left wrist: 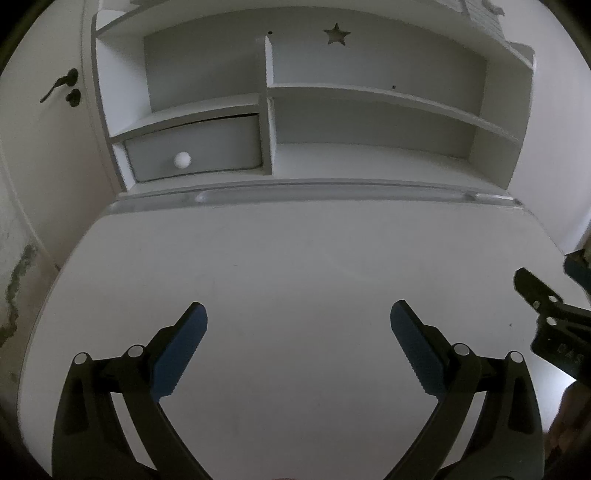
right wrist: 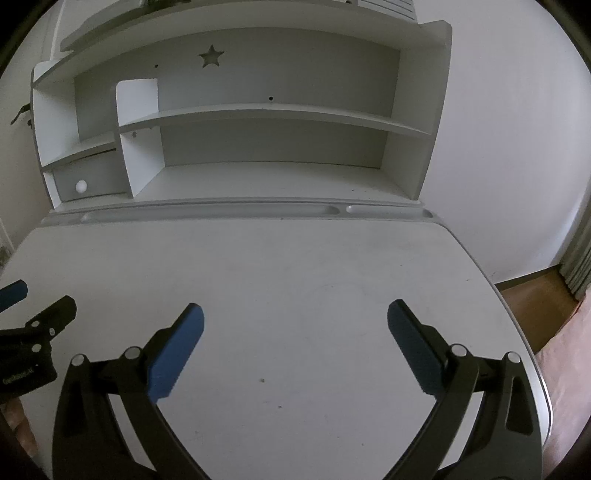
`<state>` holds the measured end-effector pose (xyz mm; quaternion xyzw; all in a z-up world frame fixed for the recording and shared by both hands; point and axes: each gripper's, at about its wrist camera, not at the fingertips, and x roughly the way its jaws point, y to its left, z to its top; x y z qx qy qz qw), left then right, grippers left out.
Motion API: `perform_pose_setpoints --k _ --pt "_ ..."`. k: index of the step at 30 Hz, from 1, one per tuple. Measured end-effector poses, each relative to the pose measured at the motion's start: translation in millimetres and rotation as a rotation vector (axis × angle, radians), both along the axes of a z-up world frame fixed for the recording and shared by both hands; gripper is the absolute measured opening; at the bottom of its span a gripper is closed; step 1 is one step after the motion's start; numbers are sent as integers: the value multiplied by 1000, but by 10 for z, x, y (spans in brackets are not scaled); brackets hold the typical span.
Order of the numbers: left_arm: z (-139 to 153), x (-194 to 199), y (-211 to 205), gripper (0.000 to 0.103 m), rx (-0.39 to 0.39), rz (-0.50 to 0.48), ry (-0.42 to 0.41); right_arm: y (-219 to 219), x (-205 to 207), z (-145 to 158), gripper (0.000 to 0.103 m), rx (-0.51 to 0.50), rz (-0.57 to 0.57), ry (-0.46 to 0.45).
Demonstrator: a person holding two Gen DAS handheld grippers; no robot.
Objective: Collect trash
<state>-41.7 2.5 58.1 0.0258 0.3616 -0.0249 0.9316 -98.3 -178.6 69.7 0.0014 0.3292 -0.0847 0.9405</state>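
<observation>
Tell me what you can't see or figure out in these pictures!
- Inside the drawer: shut in both views, so its front hides what it holds.
- Trash: none shows on the desk; two tiny dark specks in the right view are too small to name.
- Top shelf: cut off by the upper edge.
- Floor under the desk: hidden by the desktop.
- Left claw and right claw: open, empty; the hands holding them are mostly out of frame.

Flat white desk top (right wrist: 295, 280) lies bare ahead of both grippers; passage forward unobstructed. Far edge bounded by a shallow grey pen groove (right wrist: 210, 212), then a white shelf hutch (right wrist: 273, 114) with vertical dividers. Right desk edge drops to brown wooden floor (right wrist: 532, 310).
</observation>
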Motion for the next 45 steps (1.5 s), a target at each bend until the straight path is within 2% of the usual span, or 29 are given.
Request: perform_pose_setpoints --k 17,45 --pt "31 -59 -52 97 -4 -42 -13 -42 -21 -7 96 -3 5 2" --pt "22 -76 -127 97 27 -55 -12 -74 -27 -15 96 -3 14 3"
